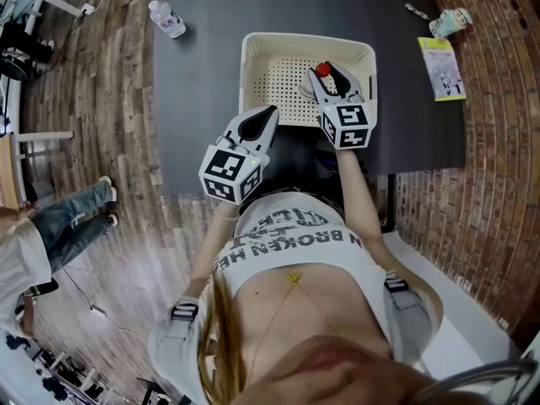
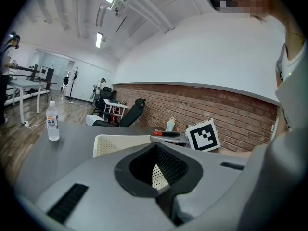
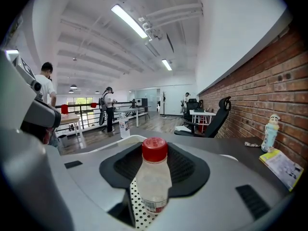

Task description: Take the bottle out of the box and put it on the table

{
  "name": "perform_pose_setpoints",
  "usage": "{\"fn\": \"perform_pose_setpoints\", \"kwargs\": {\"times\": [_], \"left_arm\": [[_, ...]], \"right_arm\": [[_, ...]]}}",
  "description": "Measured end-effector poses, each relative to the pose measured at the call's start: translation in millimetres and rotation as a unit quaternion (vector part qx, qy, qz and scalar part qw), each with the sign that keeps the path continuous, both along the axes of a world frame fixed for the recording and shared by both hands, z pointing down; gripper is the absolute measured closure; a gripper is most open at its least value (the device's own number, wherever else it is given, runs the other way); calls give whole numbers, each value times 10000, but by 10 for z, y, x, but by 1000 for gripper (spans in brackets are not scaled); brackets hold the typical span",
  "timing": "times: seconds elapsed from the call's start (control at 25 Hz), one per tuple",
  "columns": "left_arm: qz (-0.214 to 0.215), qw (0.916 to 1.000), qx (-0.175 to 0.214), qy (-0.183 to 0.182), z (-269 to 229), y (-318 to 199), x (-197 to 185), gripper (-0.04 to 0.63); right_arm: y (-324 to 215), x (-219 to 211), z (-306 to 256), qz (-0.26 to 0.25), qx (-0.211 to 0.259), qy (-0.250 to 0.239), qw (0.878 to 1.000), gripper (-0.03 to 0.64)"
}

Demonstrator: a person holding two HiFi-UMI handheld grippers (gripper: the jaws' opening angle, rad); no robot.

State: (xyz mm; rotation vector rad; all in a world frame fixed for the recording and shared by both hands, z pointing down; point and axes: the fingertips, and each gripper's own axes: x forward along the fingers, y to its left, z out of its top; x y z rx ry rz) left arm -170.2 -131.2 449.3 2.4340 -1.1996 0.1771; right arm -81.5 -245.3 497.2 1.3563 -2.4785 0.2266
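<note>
A clear bottle with a red cap [image 1: 323, 70] stands in the cream perforated box [image 1: 253, 49] on the dark table [image 1: 202, 83]. My right gripper [image 1: 329, 76] reaches into the box at its right side. In the right gripper view the bottle [image 3: 154, 177] stands upright between the wide jaws, with a gap on each side, so my right gripper [image 3: 155, 165] is open around it. My left gripper [image 1: 268, 112] hovers at the box's near left corner, outside it. Its jaws are apart with nothing between them, and the box [image 2: 110, 143] shows through my left gripper [image 2: 156, 170].
A second water bottle [image 1: 167, 18] stands at the table's far left. A yellow booklet [image 1: 441, 67] and a small figure [image 1: 447, 22] lie at the right edge, near the brick wall. A person's legs [image 1: 67, 218] are on the floor to the left.
</note>
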Motion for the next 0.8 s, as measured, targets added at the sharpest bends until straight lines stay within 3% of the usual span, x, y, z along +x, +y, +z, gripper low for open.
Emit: {"fn": "perform_pose_setpoints", "kwargs": {"times": [0.36, 0.8], "left_arm": [[-399, 9992, 26, 0, -94, 112, 75, 595], [-817, 9967, 28, -10, -199, 242, 211, 595]], "right_arm": [[34, 6, -126, -600, -163, 44, 9981, 462], [200, -23, -1134, -1529, 211, -232, 9877, 462]]}}
